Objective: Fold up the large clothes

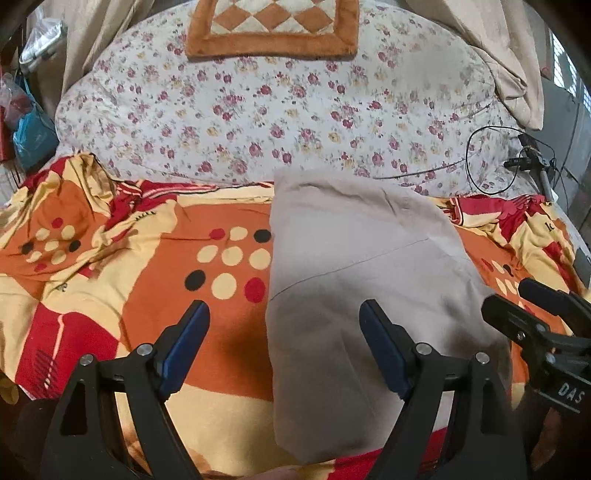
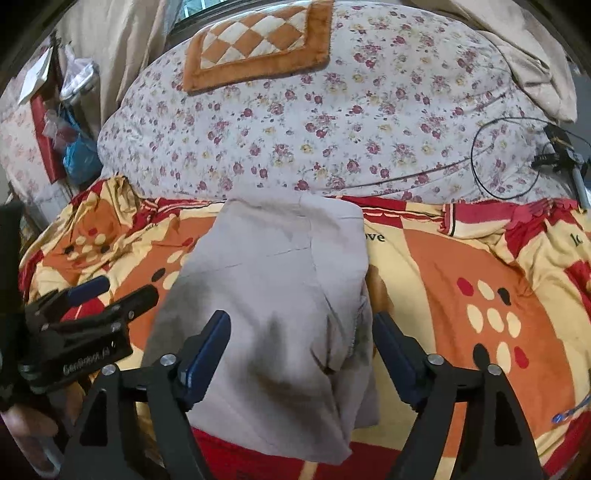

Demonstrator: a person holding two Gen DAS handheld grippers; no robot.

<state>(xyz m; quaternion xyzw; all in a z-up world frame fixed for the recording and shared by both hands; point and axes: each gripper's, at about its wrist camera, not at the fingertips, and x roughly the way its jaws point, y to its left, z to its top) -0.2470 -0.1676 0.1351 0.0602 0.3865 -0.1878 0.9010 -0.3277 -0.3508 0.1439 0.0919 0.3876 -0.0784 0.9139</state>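
A beige garment point(image 1: 354, 258) lies folded into a long strip on the orange, red and cream patterned bedcover point(image 1: 147, 280). My left gripper point(image 1: 284, 314) hangs open above the garment's left edge, with nothing between its blue pads. In the right wrist view the same beige garment point(image 2: 273, 295) runs up the middle, layered at its right edge. My right gripper point(image 2: 301, 325) stands open over the near end, its pads clear of the cloth. Each gripper shows in the other's view: the right gripper point(image 1: 524, 299) at the right edge, the left gripper point(image 2: 110, 291) at the left.
A floral quilt point(image 1: 280, 110) is heaped behind the bedcover, with a brown checkered cushion point(image 1: 273, 26) on top. A black cable loop point(image 1: 491, 162) and a small device lie at the right. Bags and clutter point(image 1: 26, 122) hang at the left. Beige curtains hang at the back corners.
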